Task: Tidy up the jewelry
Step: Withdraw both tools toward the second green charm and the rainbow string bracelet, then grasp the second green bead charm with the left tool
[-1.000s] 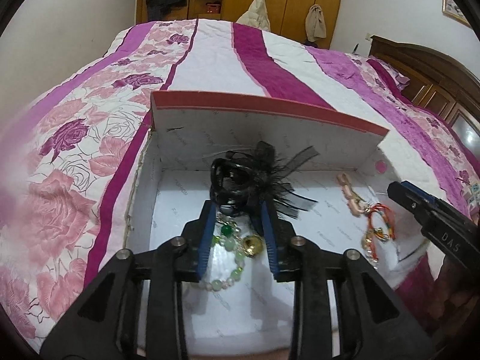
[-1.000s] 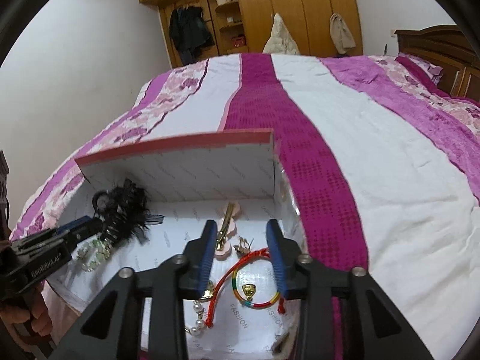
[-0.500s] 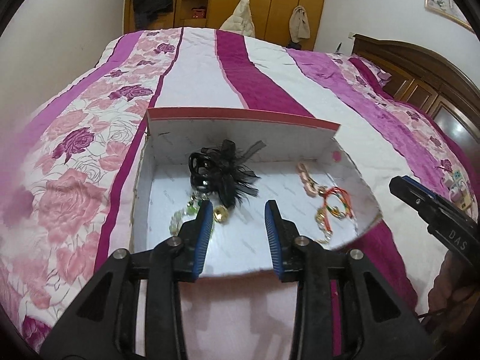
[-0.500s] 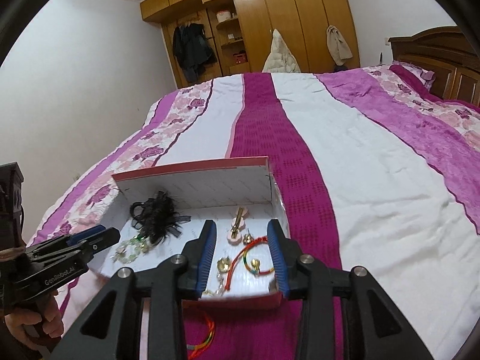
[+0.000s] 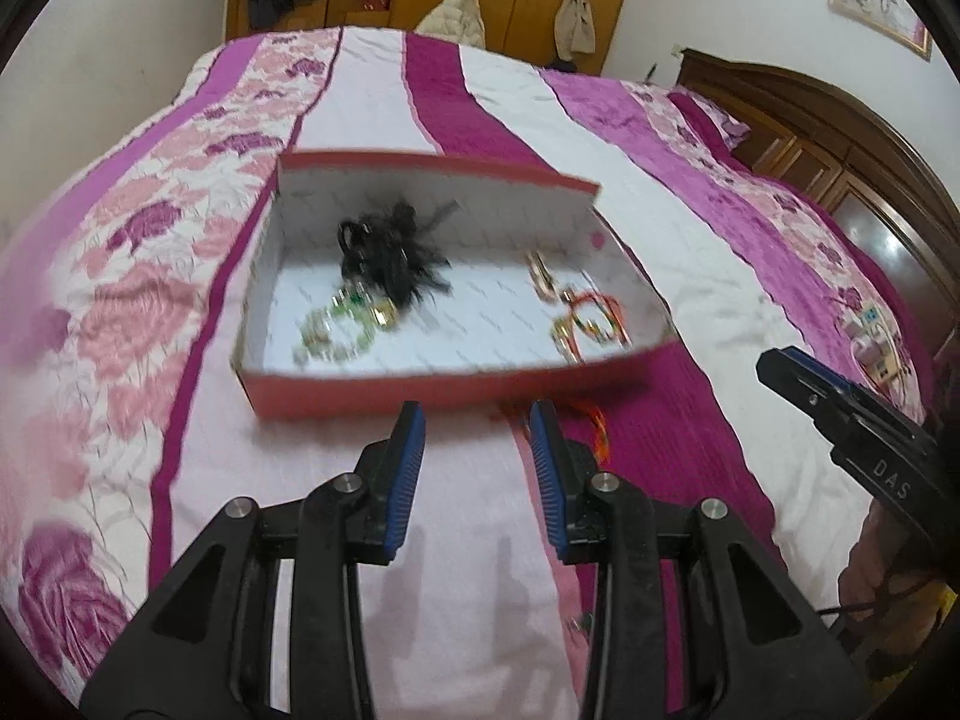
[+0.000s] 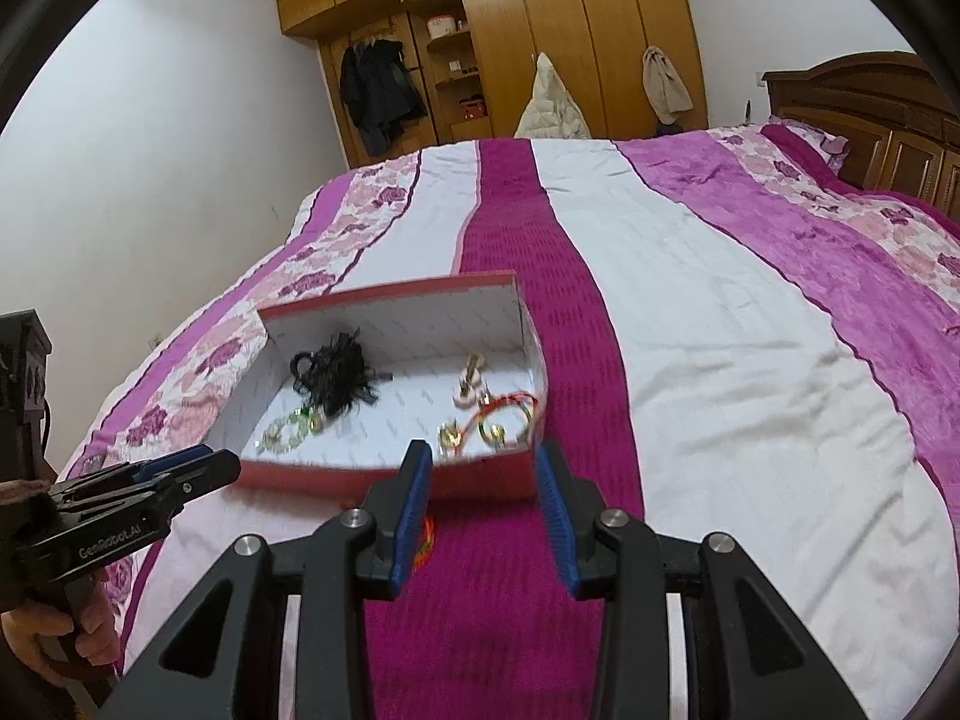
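A red box [image 5: 420, 389] with a white inside lies on the bed. It holds a black feathery hair piece [image 5: 390, 252], a green bead bracelet [image 5: 330, 333], a pink hair clip [image 5: 540, 279] and a red cord bracelet [image 5: 594, 324]. A loose red-orange cord [image 5: 597, 429] lies on the cover just in front of the box. My left gripper [image 5: 477, 420] hangs open and empty short of the box. My right gripper [image 6: 483, 462] is also open and empty, before the box's [image 6: 384, 300] right corner, with the cord [image 6: 426, 540] by its left finger.
The bed cover [image 6: 690, 330] has pink, white and magenta stripes and stretches far beyond the box. A wooden headboard [image 5: 840, 138] stands on the right and a wardrobe [image 6: 510, 42] at the back. Small items [image 5: 870, 342] lie near the right edge of the bed.
Both grippers have drawn back and up out of the box, which now looks smaller and farther. The jewelry stays inside. A red-orange cord in front of the box came into view.
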The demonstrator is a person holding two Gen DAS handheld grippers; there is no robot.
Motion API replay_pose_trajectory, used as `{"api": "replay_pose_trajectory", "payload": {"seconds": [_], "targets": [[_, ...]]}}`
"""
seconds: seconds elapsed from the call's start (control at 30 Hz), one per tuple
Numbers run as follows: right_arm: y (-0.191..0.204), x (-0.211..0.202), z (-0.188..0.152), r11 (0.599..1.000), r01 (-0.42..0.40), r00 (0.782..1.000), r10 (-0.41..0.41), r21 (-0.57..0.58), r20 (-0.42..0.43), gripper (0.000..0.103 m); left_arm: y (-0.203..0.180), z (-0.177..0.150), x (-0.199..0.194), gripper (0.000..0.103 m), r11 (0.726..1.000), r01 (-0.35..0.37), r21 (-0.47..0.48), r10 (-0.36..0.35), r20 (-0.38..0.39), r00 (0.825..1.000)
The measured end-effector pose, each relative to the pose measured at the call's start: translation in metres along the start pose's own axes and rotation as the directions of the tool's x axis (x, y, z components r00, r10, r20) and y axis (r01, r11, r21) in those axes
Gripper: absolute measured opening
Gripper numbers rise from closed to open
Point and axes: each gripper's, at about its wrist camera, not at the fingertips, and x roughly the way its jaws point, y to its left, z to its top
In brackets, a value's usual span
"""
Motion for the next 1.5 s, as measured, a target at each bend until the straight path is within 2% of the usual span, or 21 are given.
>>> {"api": "replay_pose_trajectory", "payload": {"seconds": [0.27, 0.47, 0.73, 1.0, 1.1, 1.2, 1.5], "targets": [[-0.007, -0.02, -0.026, 1.0, 0.021, 0.999, -0.02, 0.004, -0.05, 0.039, -0.018, -0.031, -0.003, 0.028, 0.999, 0.034, 0.01, -0.033, -0.094, 0.995], [-0.015, -0.028, -0.043, 0.999, 0.028, 0.997, -0.027, 0.016, -0.077, 0.039, -0.031, -0.048, 0.0, 0.028, 0.997, 0.075, 0.013, -0.072, -0.159, 0.985], [-0.023, -0.03, -0.057, 0.999, 0.027, 0.994, -0.022, 0.04, -0.108, 0.04, -0.049, -0.068, 0.011, 0.027, 0.995, 0.09, 0.047, -0.077, -0.23, 0.97], [-0.031, -0.029, -0.066, 0.997, 0.026, 0.992, -0.016, 0.078, -0.123, 0.04, -0.053, -0.078, 0.021, 0.026, 0.995, 0.066, 0.08, -0.043, -0.255, 0.966], [-0.034, -0.027, -0.068, 0.996, 0.025, 0.992, -0.013, 0.09, -0.128, 0.04, -0.054, -0.079, 0.025, 0.021, 0.994, 0.048, 0.095, -0.023, -0.252, 0.967], [-0.035, -0.026, -0.069, 0.995, 0.023, 0.991, -0.01, 0.099, -0.134, 0.04, -0.054, -0.081, 0.028, 0.008, 0.993, 0.03, 0.11, -0.003, -0.241, 0.971], [-0.029, -0.02, -0.067, 0.996, 0.013, 0.988, 0.001, 0.089, -0.152, 0.04, -0.047, -0.076, 0.021, 0.007, 0.995, 0.049, 0.09, -0.029, -0.215, 0.976]]}}
